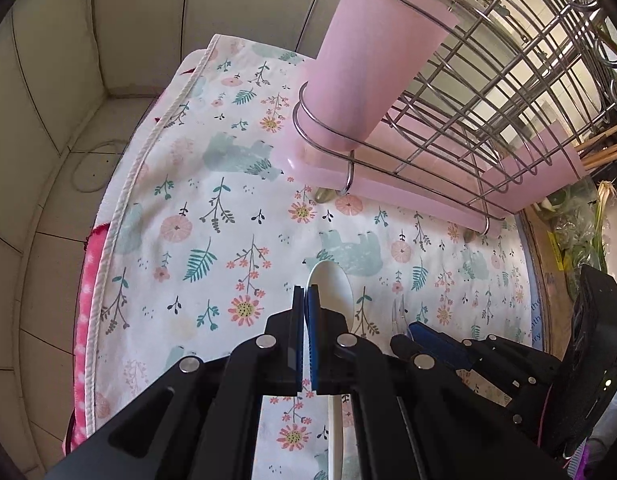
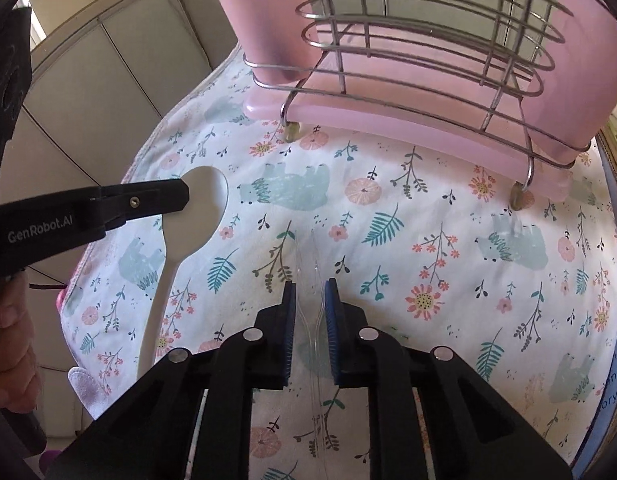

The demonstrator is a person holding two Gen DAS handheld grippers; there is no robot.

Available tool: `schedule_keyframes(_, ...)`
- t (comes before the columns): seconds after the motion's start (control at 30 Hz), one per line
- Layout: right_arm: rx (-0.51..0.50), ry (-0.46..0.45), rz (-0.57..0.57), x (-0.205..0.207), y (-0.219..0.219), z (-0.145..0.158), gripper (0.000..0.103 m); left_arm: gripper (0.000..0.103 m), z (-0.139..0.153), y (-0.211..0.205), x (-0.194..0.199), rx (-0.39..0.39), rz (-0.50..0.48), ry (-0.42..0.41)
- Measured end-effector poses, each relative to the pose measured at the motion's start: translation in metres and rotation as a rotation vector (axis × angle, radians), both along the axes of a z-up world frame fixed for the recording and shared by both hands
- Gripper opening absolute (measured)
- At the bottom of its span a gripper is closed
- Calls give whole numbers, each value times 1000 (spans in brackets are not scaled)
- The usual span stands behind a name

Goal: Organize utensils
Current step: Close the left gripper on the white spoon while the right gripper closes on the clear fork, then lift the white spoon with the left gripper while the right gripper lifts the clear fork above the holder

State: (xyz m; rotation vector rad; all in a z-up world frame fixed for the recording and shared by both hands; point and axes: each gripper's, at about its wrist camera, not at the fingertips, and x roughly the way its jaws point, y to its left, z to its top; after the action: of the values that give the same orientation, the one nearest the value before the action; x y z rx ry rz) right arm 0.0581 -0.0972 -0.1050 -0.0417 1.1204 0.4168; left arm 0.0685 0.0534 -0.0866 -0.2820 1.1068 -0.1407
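Observation:
A white plastic spoon [image 1: 333,280] lies on the floral cloth [image 1: 212,208]. My left gripper [image 1: 305,296] is shut, its tips at the left edge of the spoon's bowl; no spoon shows between the pads. In the right wrist view the spoon [image 2: 196,216] lies left and the left gripper's tip [image 2: 164,198] rests over its bowl. A clear plastic fork [image 2: 310,280] lies between the fingers of my right gripper [image 2: 310,292], which is narrowly open around it. A pink utensil cup [image 1: 368,64] hangs in the wire rack [image 1: 488,92].
The rack stands on a pink drip tray [image 2: 388,120] at the far edge of the cloth. A tiled wall [image 1: 68,80] is to the left. Wooden chopsticks [image 1: 600,148] stick out at the right, with green plants [image 1: 580,224] beyond the table edge.

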Motion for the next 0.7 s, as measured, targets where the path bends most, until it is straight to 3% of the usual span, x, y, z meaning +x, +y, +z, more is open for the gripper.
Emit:
schedule_keyframes(0.27, 142, -118, -50, -22, -41, 44, 15, 1, 21, -2, -12, 0, 32, -67)
schedule_keyframes(0.5, 267, -233, -89, -40, -75, 83, 15, 1, 54, -15, -27, 37, 15, -185)
schedule_keyframes(0.7, 316, -301, -115, -44, -89, 106, 15, 1, 78, -21, -36, 27, 2, -275)
